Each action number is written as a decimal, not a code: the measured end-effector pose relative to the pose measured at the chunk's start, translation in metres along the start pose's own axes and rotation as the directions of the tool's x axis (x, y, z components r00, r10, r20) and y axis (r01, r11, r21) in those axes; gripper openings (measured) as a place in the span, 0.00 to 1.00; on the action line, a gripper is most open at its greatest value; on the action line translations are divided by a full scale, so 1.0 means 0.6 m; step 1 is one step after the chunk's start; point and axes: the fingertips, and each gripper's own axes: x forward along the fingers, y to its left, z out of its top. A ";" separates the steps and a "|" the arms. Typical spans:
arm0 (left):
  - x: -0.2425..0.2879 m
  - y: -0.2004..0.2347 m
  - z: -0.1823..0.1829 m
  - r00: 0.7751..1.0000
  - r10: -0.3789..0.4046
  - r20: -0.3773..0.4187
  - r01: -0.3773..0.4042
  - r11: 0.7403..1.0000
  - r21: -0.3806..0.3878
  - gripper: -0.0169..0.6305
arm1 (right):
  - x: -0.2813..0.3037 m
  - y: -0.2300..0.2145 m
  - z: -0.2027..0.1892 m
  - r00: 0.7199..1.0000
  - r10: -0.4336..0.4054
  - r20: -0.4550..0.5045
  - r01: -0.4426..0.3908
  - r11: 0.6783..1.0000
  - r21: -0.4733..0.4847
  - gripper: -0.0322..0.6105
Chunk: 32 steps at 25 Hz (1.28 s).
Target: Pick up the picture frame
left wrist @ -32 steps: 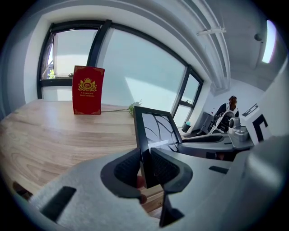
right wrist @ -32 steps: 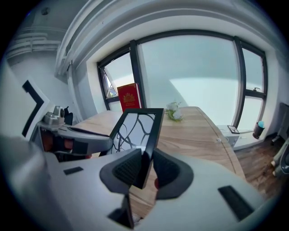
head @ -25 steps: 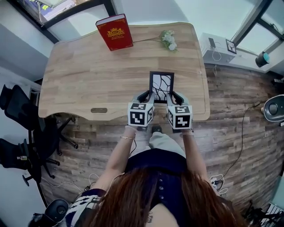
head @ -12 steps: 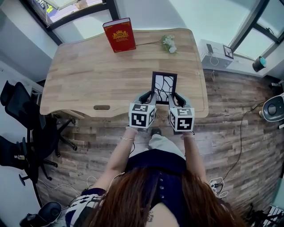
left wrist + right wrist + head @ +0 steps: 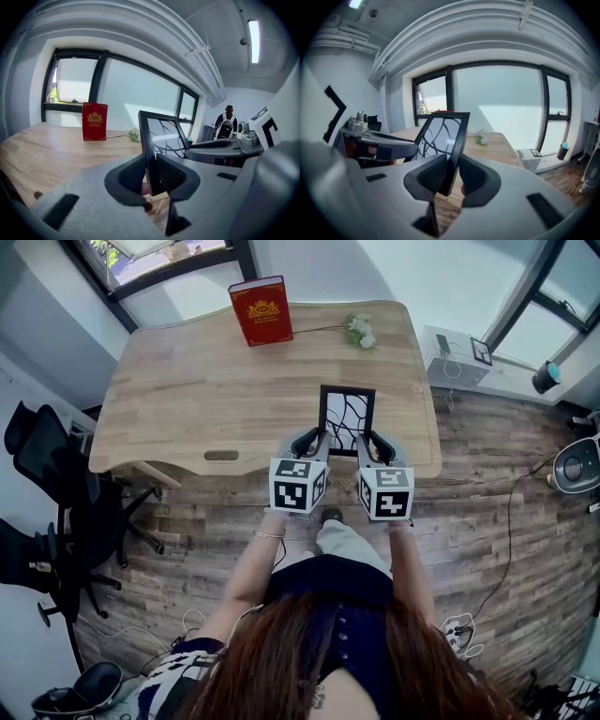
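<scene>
The picture frame [image 5: 346, 418], black-edged with a dark branching drawing under glass, hangs in the air above the near right part of the wooden table [image 5: 206, 390]. My left gripper [image 5: 314, 444] is shut on the frame's left edge [image 5: 146, 140], my right gripper [image 5: 370, 444] shut on its right edge [image 5: 457, 145]. In both gripper views the ribbed pads press the thin black edge from both sides. The frame stands nearly upright between the two grippers, with its lower corner hidden by the jaws.
A red book [image 5: 261, 309] stands upright at the table's far edge, with a sprig of white flowers [image 5: 357, 330] lying to its right. A black office chair [image 5: 52, 484] stands left of the table. A low white unit [image 5: 459, 357] sits to the right.
Both grippers have risen together with the picture frame held between them, lifting it higher off the table; the grip has not changed.
</scene>
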 end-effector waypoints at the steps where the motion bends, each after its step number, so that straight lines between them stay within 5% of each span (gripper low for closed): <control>1: -0.008 -0.001 0.002 1.000 0.001 0.009 -0.001 1.000 0.001 0.16 | -0.006 0.004 0.003 1.000 0.001 0.007 -0.001 1.000 -0.003 0.18; 32: -0.262 -0.083 0.086 0.965 0.006 0.261 -0.027 0.997 0.076 0.16 | -0.238 0.125 0.095 0.966 -0.013 0.257 0.040 0.994 -0.103 0.18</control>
